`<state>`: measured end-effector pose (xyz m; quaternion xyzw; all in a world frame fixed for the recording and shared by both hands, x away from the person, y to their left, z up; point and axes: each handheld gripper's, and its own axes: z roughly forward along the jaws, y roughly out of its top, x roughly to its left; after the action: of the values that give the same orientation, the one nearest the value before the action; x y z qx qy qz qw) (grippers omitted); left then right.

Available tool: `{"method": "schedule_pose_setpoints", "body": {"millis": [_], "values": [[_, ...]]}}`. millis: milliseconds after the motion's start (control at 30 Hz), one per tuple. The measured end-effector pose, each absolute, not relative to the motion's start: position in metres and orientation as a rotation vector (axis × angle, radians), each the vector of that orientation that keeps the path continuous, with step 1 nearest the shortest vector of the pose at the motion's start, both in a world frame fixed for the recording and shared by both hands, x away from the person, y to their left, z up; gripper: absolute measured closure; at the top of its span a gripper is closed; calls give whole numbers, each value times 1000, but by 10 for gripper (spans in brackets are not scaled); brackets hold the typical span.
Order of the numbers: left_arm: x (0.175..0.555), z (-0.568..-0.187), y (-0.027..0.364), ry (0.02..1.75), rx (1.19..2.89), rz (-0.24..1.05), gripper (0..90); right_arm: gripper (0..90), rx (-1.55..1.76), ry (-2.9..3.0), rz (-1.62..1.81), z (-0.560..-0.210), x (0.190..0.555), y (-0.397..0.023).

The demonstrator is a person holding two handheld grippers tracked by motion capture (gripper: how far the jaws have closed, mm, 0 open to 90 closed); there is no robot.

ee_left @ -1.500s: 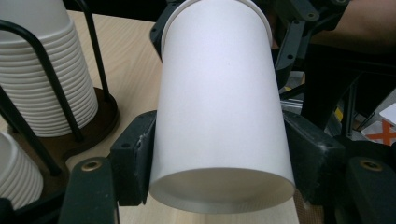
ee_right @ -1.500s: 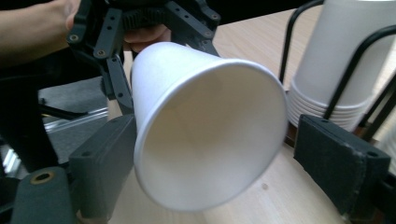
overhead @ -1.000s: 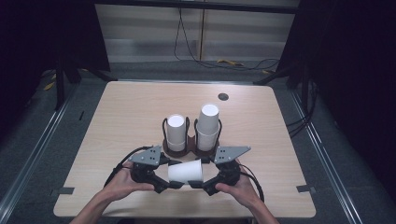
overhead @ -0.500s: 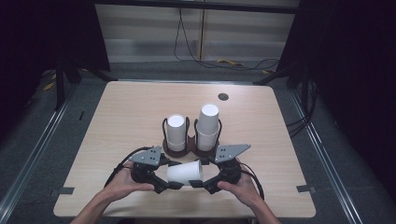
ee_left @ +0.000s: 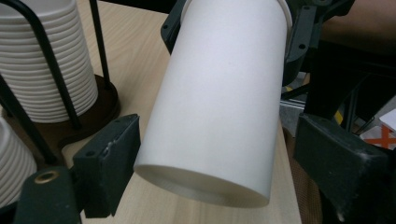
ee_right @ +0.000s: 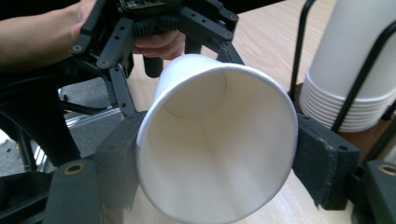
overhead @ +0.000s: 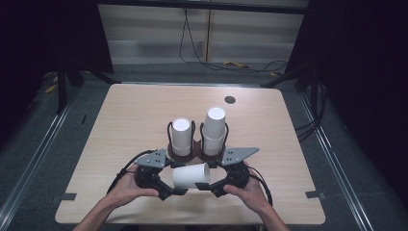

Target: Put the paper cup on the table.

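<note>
Your table (overhead: pixel 144 110) fills the centre of the high view, its pale wood top bare but for a dark round fitting (overhead: pixel 230 99) near the far edge. At mid-frame stands the black wire cup rack (overhead: pixel 192 149) with two stacks of white cups, the left stack (overhead: pixel 181 136) short, the right stack (overhead: pixel 214 130) taller. Just below the rack, at lower centre, the single paper cup (overhead: pixel 191 176) lies on its side in the air between your two tools, base toward the frame's left, open mouth toward the right. Your right gripper (overhead: pixel 206 186) pinches the cup at its mouth end: in the right gripper view both pads press the rim (ee_right: pixel 219 149), and its jaws have just been closing on it. Your left gripper (overhead: pixel 179 191) stands spread: in the left gripper view the base end (ee_left: pixel 219 107) sits between the jaws, the right pad well clear and the left pad at most just beside the wall; those jaws have just been opening. Judged from its look, the cup is very light, thin-walled and easily crushed, with a smooth surface that may slip; the rolled rim and the base are the stiffer places to hold, so keep pressure light at the mouth. No brand, label or legible writing appears on the cups, rack or table.
</note>
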<state>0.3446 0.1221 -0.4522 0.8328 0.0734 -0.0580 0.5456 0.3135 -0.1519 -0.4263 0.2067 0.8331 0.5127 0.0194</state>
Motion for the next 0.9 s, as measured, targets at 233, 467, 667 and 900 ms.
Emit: {"method": "schedule_pose_setpoints", "body": {"millis": [233,467,667,900], "values": [[352,-453,127,221,2008,-116,158,257,704,2576,1553,-427,314,-160],[355,-457,127,267,2023,-85,158,261,760,2553,1494,-427,315,-171],[354,-456,129,291,2014,-64,158,262,810,2530,1455,-424,312,-183],[353,-455,134,355,2010,-14,157,262,873,2517,1350,-421,302,-195]]}}
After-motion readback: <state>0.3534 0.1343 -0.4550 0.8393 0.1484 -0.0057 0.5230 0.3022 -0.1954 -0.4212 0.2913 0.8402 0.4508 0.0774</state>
